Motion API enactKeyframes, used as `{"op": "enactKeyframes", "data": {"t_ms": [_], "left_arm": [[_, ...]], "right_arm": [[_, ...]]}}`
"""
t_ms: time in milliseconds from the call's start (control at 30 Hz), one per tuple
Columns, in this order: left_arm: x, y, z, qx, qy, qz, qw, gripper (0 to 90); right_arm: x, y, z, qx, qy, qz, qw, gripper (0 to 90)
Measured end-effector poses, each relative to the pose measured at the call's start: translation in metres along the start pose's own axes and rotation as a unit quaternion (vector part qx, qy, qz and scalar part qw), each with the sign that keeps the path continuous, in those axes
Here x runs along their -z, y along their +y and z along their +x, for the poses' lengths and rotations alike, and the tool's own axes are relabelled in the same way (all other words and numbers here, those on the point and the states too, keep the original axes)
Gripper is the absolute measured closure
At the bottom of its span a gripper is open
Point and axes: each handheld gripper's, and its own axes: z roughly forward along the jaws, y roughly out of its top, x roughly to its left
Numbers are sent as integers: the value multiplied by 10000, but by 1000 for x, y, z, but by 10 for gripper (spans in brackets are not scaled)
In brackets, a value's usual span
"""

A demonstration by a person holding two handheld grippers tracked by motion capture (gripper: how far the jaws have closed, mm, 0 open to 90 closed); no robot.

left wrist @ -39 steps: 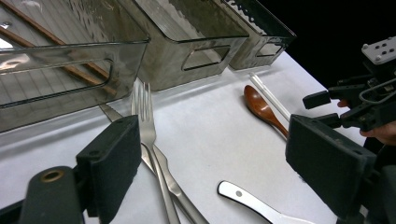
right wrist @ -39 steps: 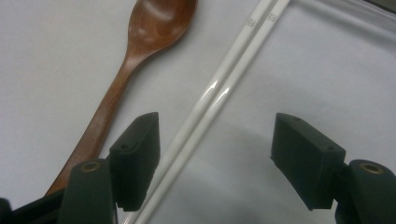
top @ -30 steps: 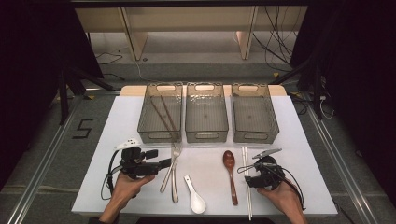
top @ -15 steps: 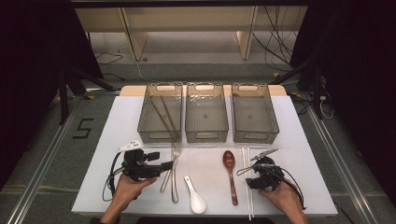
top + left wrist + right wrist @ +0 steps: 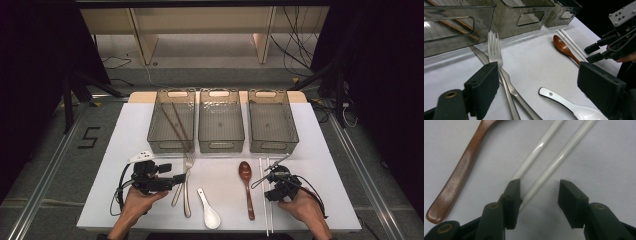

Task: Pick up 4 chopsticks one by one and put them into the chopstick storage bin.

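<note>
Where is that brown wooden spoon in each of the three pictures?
High view: the wooden spoon lies right of centre on the white table, bowl toward the bins.
Left gripper view: the wooden spoon is upper right of centre, bowl uppermost.
Right gripper view: its handle runs down the left side.
Shared landmark: the white chopsticks lie right beside it.

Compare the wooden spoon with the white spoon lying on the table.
The wooden spoon is dark brown; the white spoon is glossy white. The wooden spoon is longer, its bowl pointing toward the bins; the white spoon's bowl points toward the person. Both lie flat, untouched by either gripper.
</note>
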Motion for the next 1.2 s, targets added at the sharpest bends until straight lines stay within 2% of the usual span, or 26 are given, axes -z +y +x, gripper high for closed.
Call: {"op": "enactKeyframes", "data": {"t_ms": [100,300,600,1200], "left_arm": [[0,0,0,-23,-2,20,10000,175],[0,0,0,-17,6,16,10000,175],[0,-1,-1,-2,-2,37,10000,175],[-2,-2,-1,-30,-10,72,10000,175]], "right_arm": [[0,2,0,66,14,86,9999,560],[1,4,-2,52,50,203,9998,645],[1,7,-4,145,63,358,9992,703],[3,7,-15,-71,167,480,9987,834]]}}
